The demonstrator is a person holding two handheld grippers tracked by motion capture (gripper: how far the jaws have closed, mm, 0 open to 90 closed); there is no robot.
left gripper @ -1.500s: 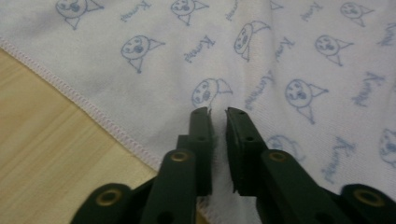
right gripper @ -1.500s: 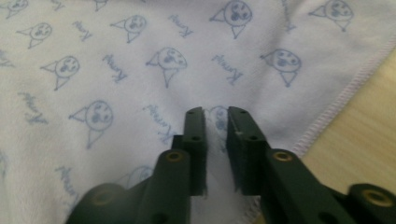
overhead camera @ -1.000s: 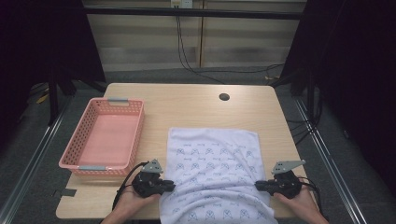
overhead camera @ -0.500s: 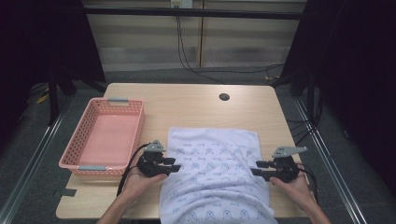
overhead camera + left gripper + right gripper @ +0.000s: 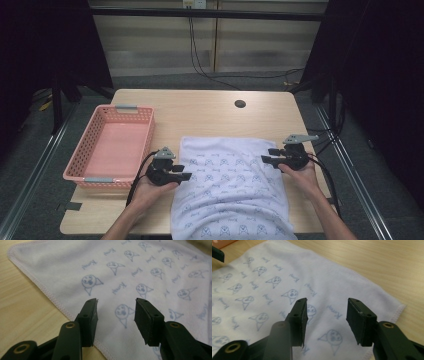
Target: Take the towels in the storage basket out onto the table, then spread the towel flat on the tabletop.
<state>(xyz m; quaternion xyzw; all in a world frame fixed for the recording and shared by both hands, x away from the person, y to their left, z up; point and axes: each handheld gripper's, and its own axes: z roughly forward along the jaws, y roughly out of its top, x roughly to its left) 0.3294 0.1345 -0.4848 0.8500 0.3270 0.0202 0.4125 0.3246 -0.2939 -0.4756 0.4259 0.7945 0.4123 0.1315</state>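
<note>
Wood-grain surface [image 5: 210, 117] takes up most of the high view, pale and rectangular, with a small dark round hole [image 5: 240, 104] near the far edge. Next biggest is the white towel [image 5: 230, 192] printed with little blue cartoon faces and words. It lies flat on the near-middle of the surface, long axis running away from the person, near end hanging over the front edge, far end pointing at the hole. Left of it, close but not touching, sits a pink plastic basket [image 5: 142, 132], long axis the same way.

Both forearms come in from the bottom, palms sort of cupped under the tools. The left gripper [image 5: 184, 172] hovers at the towel's left hem, pointing right across the cloth; its fingers [image 5: 90, 315] are spread wide apart with nothing between them, hem just below. The right gripper [image 5: 267, 156] sits over the towel's right edge near the far corner, aimed left, fingers [image 5: 359, 317] equally wide and holding nothing.
</note>
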